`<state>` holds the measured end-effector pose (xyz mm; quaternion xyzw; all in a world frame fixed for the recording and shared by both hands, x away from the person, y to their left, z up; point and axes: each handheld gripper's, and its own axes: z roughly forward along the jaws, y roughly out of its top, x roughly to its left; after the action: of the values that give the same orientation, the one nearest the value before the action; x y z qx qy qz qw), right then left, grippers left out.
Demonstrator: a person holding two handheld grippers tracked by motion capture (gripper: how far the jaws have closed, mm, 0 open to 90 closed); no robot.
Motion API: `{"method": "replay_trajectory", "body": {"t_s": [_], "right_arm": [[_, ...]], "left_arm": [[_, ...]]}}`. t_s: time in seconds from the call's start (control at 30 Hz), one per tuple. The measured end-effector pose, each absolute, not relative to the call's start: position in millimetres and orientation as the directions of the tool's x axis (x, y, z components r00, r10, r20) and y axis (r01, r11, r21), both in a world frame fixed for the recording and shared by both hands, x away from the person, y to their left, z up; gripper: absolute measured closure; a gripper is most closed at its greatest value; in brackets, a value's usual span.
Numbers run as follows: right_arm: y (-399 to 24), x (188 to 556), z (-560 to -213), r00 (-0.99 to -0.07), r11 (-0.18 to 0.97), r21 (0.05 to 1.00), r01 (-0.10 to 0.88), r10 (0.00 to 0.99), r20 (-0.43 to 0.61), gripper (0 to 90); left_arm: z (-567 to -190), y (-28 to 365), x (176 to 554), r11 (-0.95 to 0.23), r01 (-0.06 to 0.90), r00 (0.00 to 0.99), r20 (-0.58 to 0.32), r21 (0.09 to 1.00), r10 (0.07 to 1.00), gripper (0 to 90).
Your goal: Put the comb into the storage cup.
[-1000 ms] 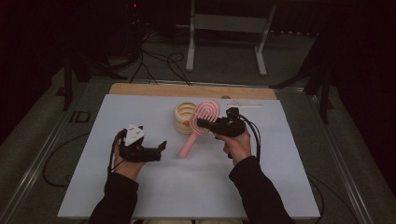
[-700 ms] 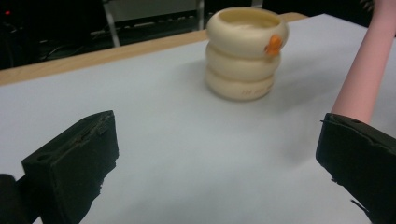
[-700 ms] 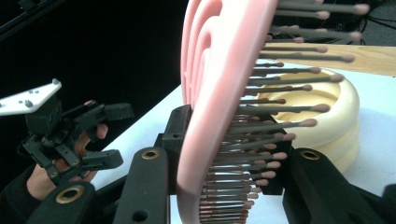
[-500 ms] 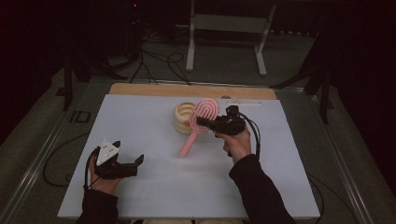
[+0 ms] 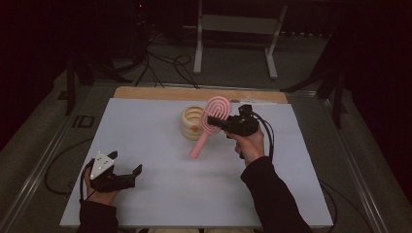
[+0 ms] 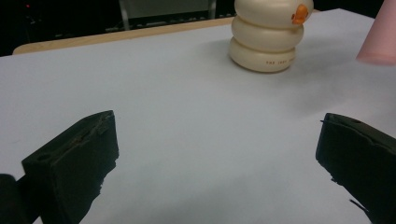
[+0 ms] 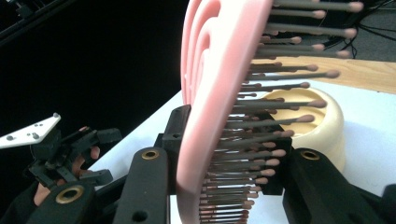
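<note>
Pink hairbrush (image 5: 210, 122) held up off the table — the right gripper (image 5: 224, 122) has its jaws closed on the brush's oval head, one jaw on the flat pink back and the other against the bristle side. In the right gripper view the brush (image 7: 219, 93) stands nearly on edge between the two black jaws, its brown-tipped bristles pointing right, toward the cream holder (image 7: 327, 126) behind it. From the high view the handle slants down and to the left, its end hanging above the pale blue table cover (image 5: 155, 126) without touching it. The head sits just beside the cream ribbed cup (image 5: 193, 123), overlapping its rim from this angle; whether they touch cannot be told.

The left gripper (image 5: 127, 173) rests low near the front left corner of the cover, well apart from the brush and cup, its grey three-cornered plate facing up. Its jaws stand wide apart and grip nothing — in the left gripper view only bare cover lies between them, with the cup (image 6: 267, 35), which carries a small orange mark, farther off and the pink handle tip (image 6: 380, 39) at the right edge.

A wooden strip (image 5: 194, 93) shows along the table's far edge, and a metal stand (image 5: 238, 34) rises on the floor beyond.
</note>
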<state>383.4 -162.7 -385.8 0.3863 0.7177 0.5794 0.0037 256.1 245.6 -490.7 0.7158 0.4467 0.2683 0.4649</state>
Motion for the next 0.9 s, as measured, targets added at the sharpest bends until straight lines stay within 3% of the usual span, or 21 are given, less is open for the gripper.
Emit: {"method": "replay_trajectory", "body": {"t_s": [0.9], "right_arm": [[-178.1,404.5,-368.0,-0.674,0.019,0.829,0.560,0.592,0.442,63.7]], "left_arm": [[-494.9,240.5,255.6,-0.190,0.386,0.470,-0.015,0.903,0.882,0.2]]}}
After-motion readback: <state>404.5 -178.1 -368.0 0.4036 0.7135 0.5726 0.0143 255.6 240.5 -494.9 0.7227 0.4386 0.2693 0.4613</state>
